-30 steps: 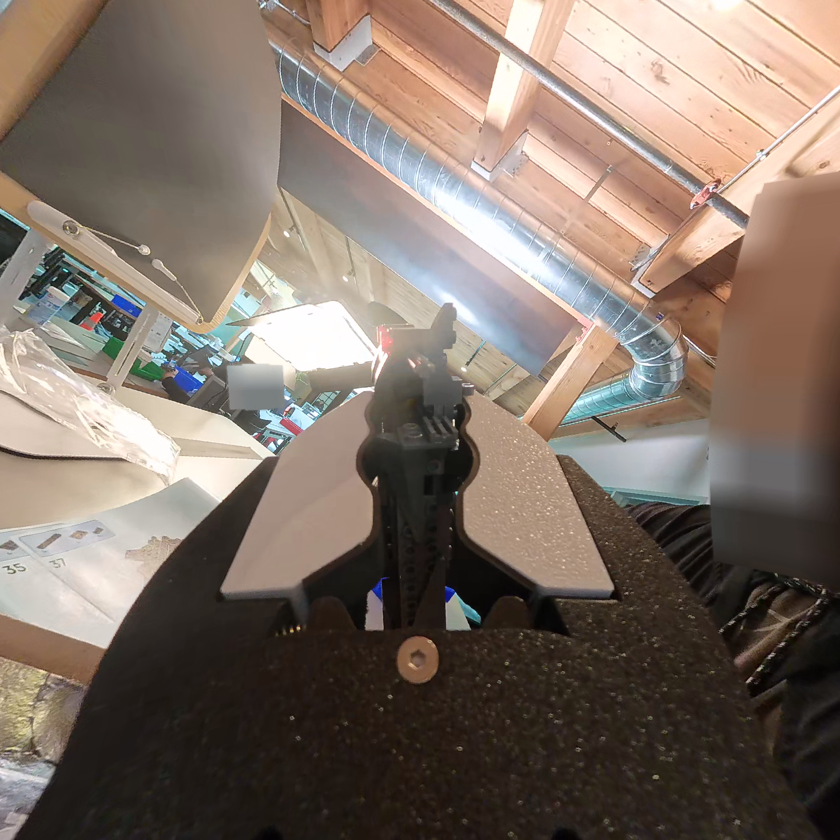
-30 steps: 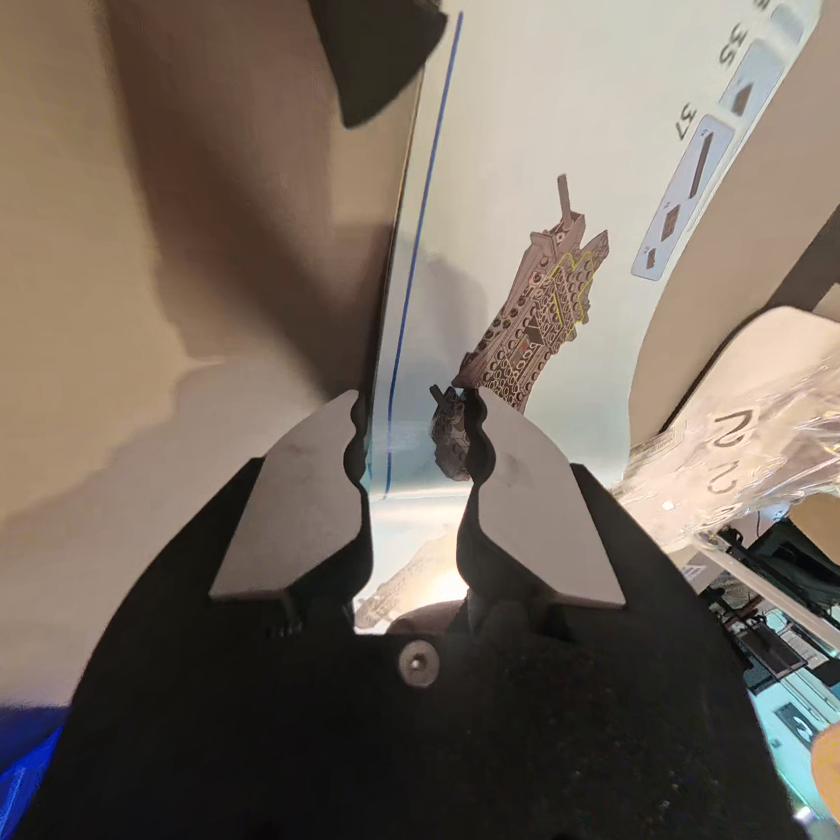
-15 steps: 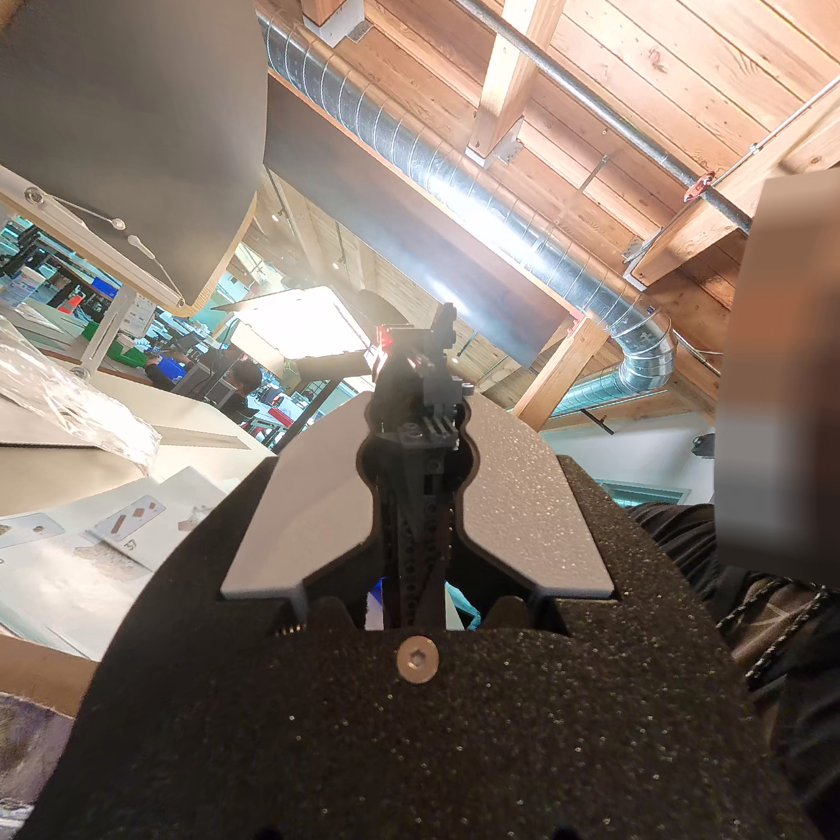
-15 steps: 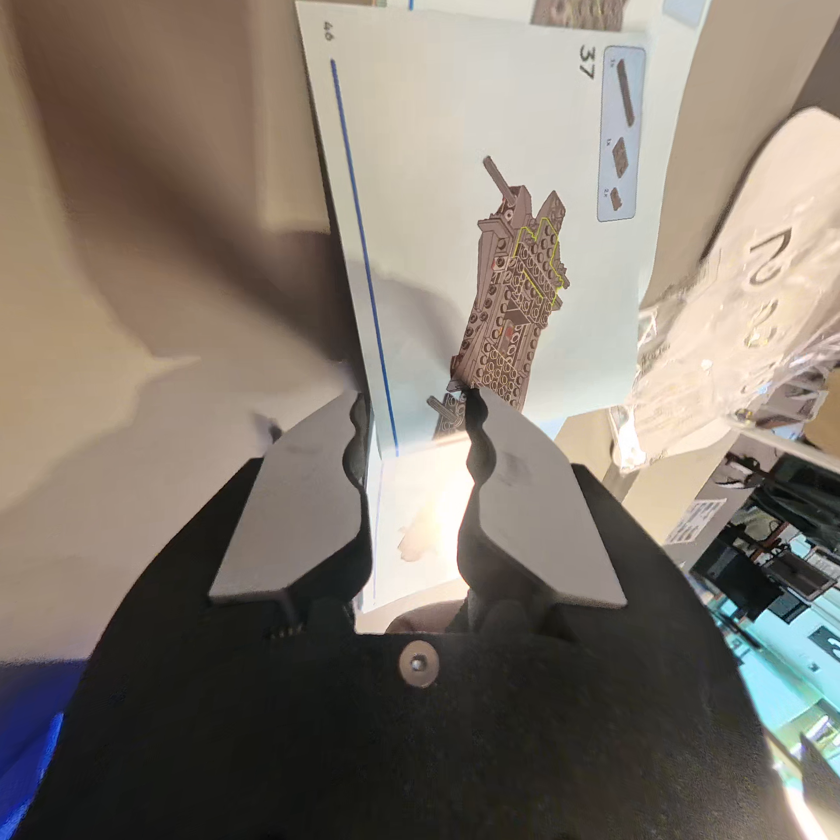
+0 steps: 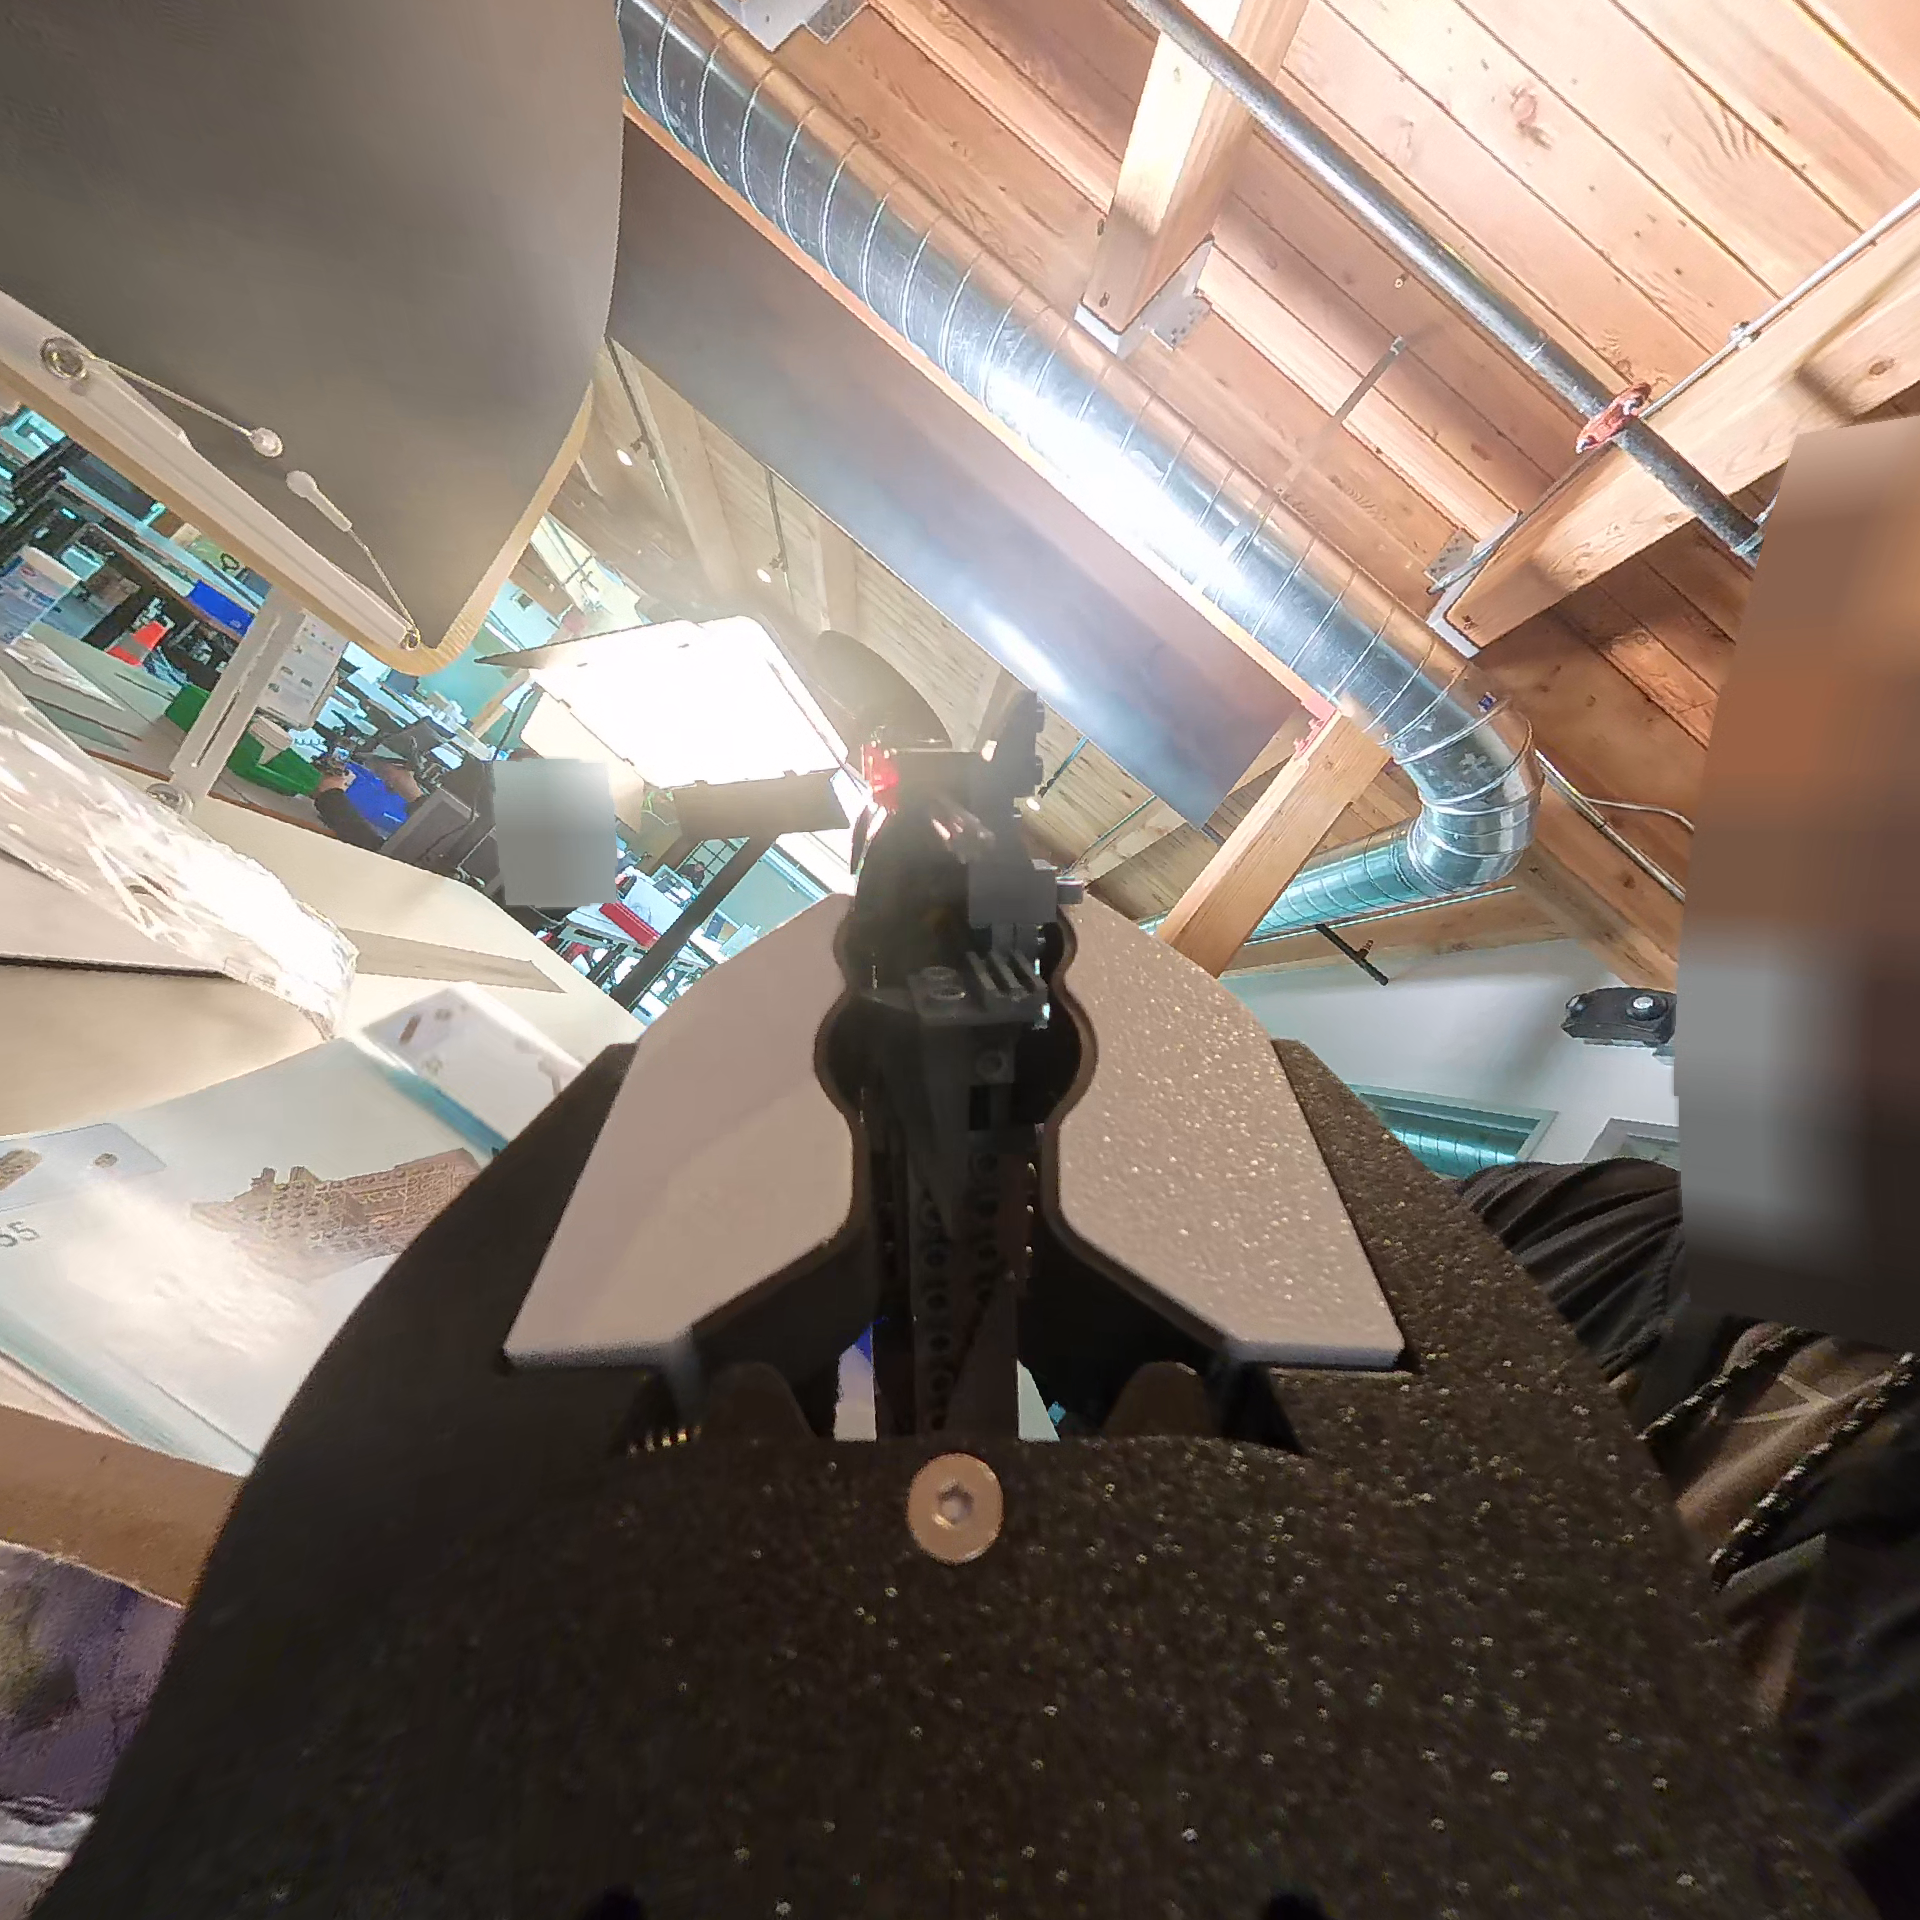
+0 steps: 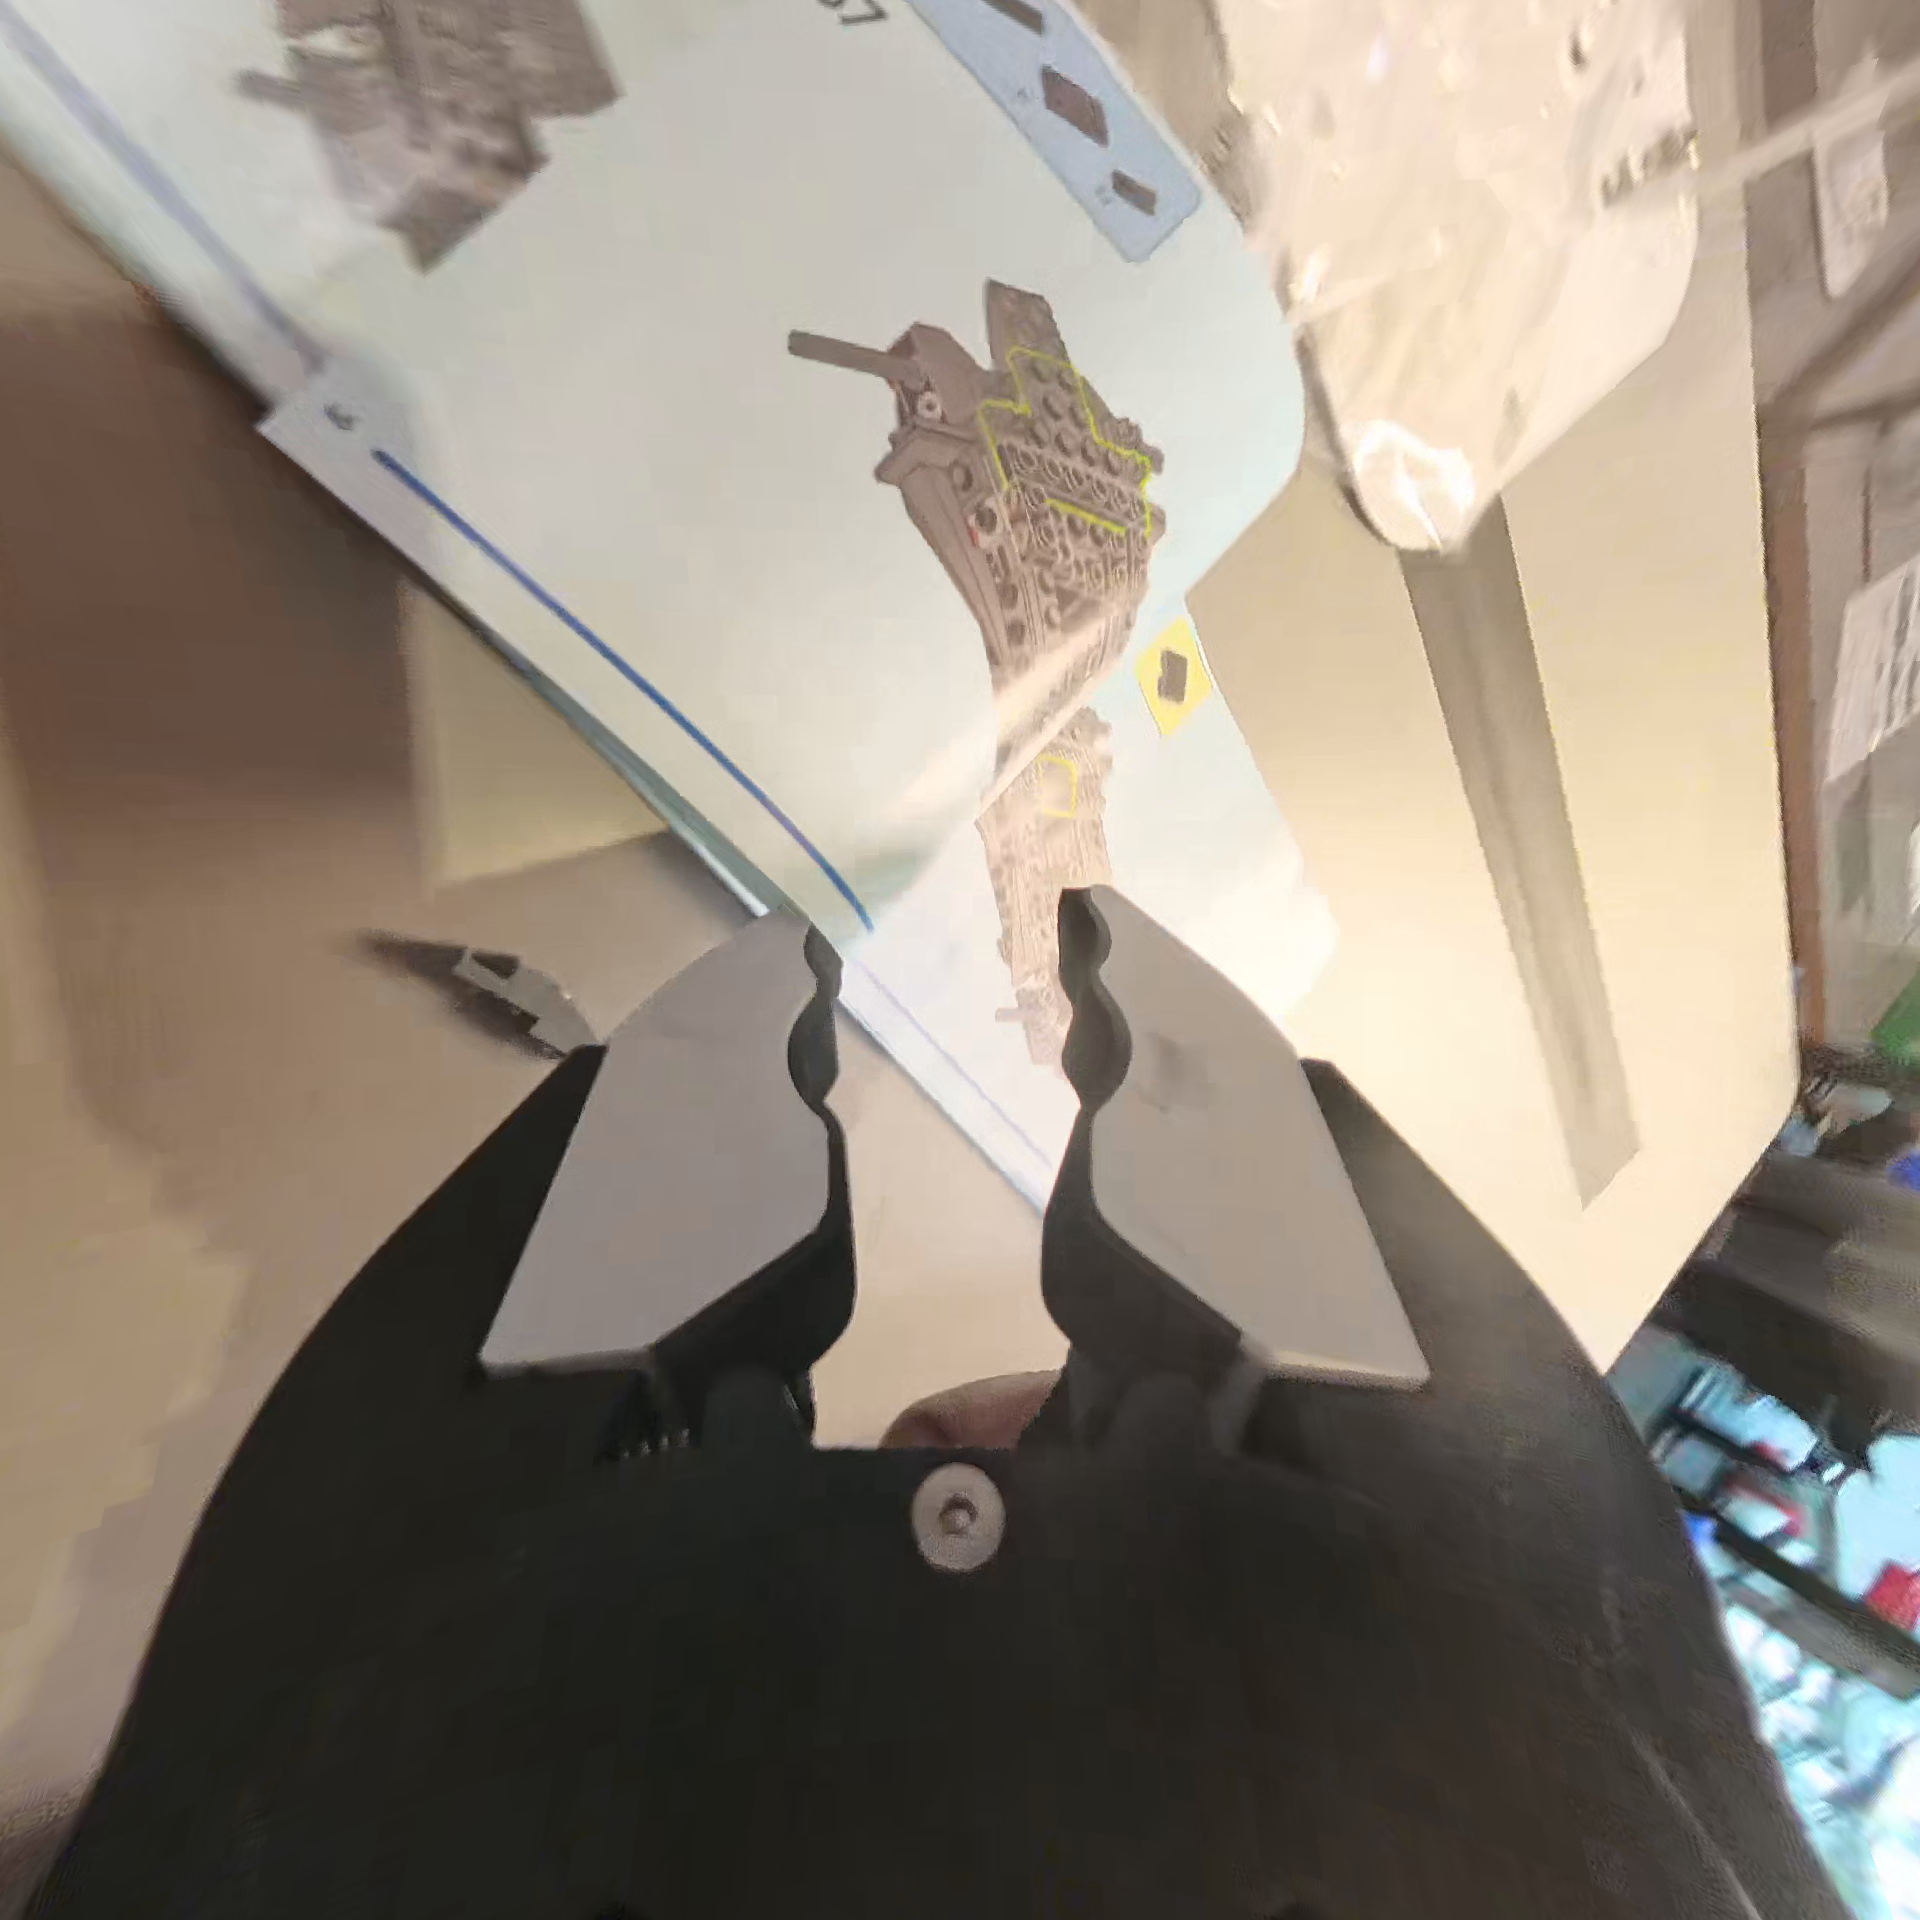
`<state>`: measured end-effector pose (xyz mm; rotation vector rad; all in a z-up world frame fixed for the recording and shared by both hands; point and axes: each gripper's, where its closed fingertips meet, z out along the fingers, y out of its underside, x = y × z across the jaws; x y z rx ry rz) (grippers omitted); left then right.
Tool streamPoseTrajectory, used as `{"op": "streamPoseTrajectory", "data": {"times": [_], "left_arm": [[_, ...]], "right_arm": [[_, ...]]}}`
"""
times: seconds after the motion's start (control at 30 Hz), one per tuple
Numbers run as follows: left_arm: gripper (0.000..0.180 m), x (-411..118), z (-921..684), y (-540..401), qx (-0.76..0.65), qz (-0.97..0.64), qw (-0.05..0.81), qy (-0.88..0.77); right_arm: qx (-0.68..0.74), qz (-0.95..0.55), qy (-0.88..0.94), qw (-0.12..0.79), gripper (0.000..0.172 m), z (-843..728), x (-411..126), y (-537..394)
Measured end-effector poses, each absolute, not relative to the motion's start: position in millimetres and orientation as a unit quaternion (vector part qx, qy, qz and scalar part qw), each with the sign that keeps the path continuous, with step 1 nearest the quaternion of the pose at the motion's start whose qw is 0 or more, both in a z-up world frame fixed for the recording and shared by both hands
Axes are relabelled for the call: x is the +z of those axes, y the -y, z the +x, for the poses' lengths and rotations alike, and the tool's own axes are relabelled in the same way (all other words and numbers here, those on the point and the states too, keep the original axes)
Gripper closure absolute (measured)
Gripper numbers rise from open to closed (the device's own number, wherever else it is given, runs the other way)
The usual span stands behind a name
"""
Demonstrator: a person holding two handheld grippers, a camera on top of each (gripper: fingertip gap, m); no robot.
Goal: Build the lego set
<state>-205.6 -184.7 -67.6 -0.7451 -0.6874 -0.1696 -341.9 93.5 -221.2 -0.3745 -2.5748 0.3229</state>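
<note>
Under a timber ceiling (image 5: 1455, 187) crossed by a silver duct (image 5: 1091, 416), we work at a pale table (image 6: 1351, 935) on which an open instruction booklet (image 6: 727, 436) lies, its pages printed with diagrams of a grey brick model. A crinkled clear plastic bag (image 6: 1475, 260) rests on a white sheet beyond the booklet's far edge, and it shows again at the left of the left wrist view (image 5: 156, 862). Our left gripper (image 5: 951, 997) points up toward the rafters and pinches a dark grey brick model (image 5: 956, 1039): both pads press its sides, and the long studded body runs back between the fingers while a red-tipped end rises past the tips. Our right gripper (image 6: 940, 935) hangs over the booklet with its jaws spread and nothing between them; the page shows through the gap. A small grey piece (image 6: 488, 982) lies on the table just left of that gripper, too blurred for us to tell more. In our judgement the model sits deep and centred in the left grip, so keeping that squeeze even and the wrist quiet should hold it true, while the right gripper is best kept off the thin, easily creased pages.
</note>
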Motion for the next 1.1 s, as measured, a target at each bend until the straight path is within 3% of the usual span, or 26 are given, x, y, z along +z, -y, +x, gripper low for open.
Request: {"op": "streamPoseTrajectory", "data": {"times": [0.23,1.1], "left_arm": [[0.150,-71,-208,179,-0.089,-0.362,0.867,0.330],[0.150,-78,-212,170,-0.097,-0.372,0.857,0.343]], "right_arm": [[0.120,-0.264,0.918,0.272,0.131,-352,-222,-122],[0.150,-0.254,0.915,0.275,0.132,-351,-215,-115]]}}
